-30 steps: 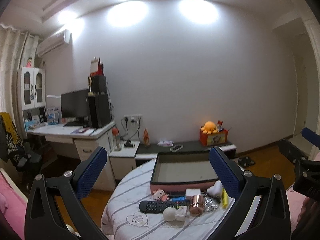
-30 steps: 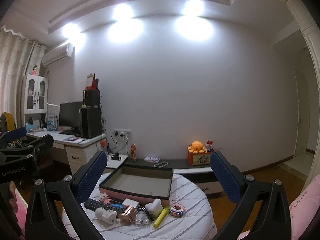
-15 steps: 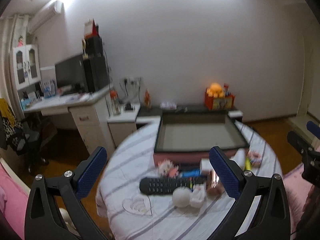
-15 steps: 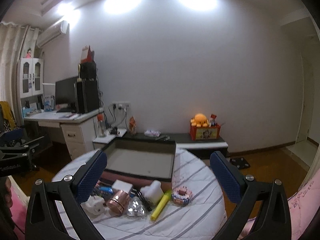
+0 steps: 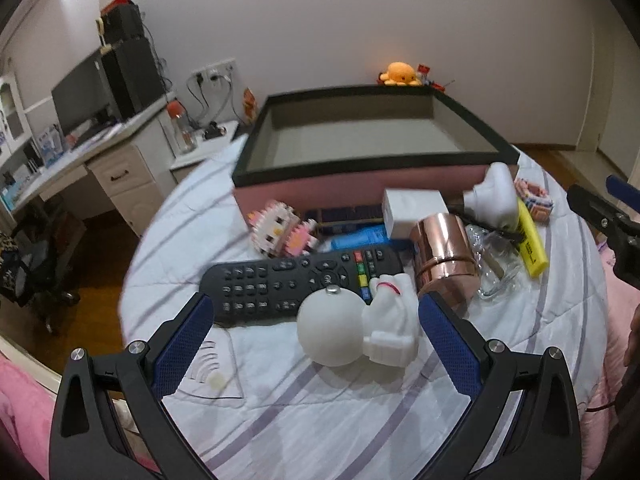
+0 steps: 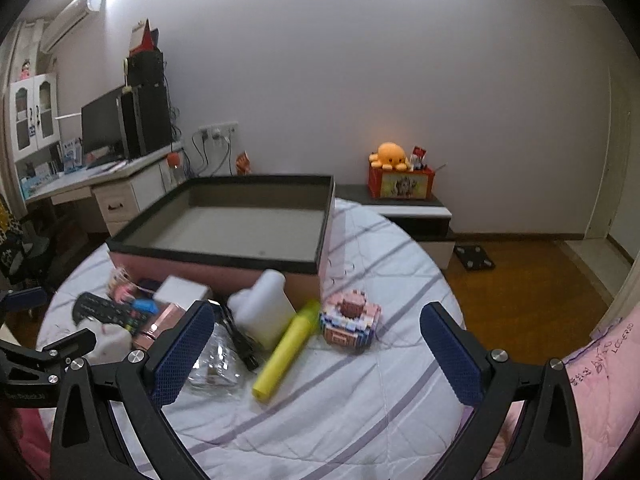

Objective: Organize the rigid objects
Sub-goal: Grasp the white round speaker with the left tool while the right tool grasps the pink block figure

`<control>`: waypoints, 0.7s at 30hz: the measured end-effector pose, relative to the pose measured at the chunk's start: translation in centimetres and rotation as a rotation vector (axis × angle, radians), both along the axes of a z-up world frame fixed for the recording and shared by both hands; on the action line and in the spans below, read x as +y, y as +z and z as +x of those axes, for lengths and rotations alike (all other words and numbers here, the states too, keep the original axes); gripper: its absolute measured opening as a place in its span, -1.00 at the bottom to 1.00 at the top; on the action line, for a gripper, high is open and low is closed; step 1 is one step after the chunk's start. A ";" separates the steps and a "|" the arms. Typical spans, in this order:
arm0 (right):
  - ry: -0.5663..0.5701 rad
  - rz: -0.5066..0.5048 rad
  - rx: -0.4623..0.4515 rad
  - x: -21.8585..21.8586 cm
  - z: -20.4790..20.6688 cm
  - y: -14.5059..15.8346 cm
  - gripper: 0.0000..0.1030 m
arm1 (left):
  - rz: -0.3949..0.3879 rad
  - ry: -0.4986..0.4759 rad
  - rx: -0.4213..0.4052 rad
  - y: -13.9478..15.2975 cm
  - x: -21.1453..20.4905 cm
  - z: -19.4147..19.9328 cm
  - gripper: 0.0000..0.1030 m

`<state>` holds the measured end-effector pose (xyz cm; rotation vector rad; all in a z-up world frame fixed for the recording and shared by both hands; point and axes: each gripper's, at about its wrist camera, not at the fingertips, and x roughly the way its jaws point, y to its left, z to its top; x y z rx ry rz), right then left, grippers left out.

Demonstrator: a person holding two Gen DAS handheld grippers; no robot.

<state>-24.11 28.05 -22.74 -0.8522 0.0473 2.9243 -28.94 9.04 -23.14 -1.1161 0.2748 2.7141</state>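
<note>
1. The left claw (image 5: 314,344) is wide open and holds nothing; a white round-headed figure (image 5: 352,326) lies between its fingers on the striped surface (image 5: 320,420).
2. The right claw (image 6: 312,354) is also wide open and empty, with a yellow marker (image 6: 286,352) between its fingers.
3. A black remote (image 5: 296,282) touches the figure at its 11 o'clock.
4. The open box (image 5: 360,176) (pink wall, dark rim) stands at 12 o'clock behind the pile, with a copper cup (image 5: 444,256) near it.

Right gripper (image 6: 316,350), jaws wide apart, above yellow marker (image 6: 286,350).

Desk (image 6: 92,184), monitor (image 6: 102,124), plush octopus (image 6: 387,155)
</note>
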 end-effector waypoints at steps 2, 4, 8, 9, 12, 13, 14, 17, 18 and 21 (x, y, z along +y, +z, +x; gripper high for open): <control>0.002 0.001 -0.021 0.2 -0.3 -0.7 1.00 | 0.047 -0.019 -0.020 -0.3 0.0 -0.1 1.00; 0.004 -0.001 -0.034 0.5 -0.8 -1.4 1.00 | 0.066 -0.032 -0.024 -0.6 0.1 -0.1 1.00; 0.008 -0.007 -0.057 0.7 -1.2 -2.2 1.00 | 0.073 -0.077 -0.039 -1.2 0.5 0.4 1.00; 0.008 -0.007 -0.061 0.7 -1.3 -2.4 1.00 | 0.067 -0.084 -0.042 -1.4 0.7 0.4 1.00; 0.003 -0.009 -0.069 0.8 -1.4 -2.6 1.00 | 0.078 -0.097 -0.074 -2.0 1.0 0.1 1.00; 0.004 -0.012 -0.074 1.0 -1.5 -2.7 1.00 | 0.085 -0.100 -0.080 -2.1 1.1 0.2 1.00; 0.004 -0.013 -0.079 1.0 -1.5 -2.8 1.00 | 0.085 -0.101 -0.083 -2.2 1.1 0.3 1.00; 0.003 -0.014 -0.088 1.2 -1.6 -3.1 1.00 | 0.088 -0.099 -0.086 -2.4 1.1 0.9 1.00; 0.003 -0.015 -0.093 1.3 -1.7 -3.2 1.00 | 0.082 -0.100 -0.093 -2.7 1.1 1.2 1.00; 0.008 -0.018 -0.093 1.4 -1.7 -3.3 1.00 | 0.065 -0.062 -0.119 -3.9 0.9 1.0 1.00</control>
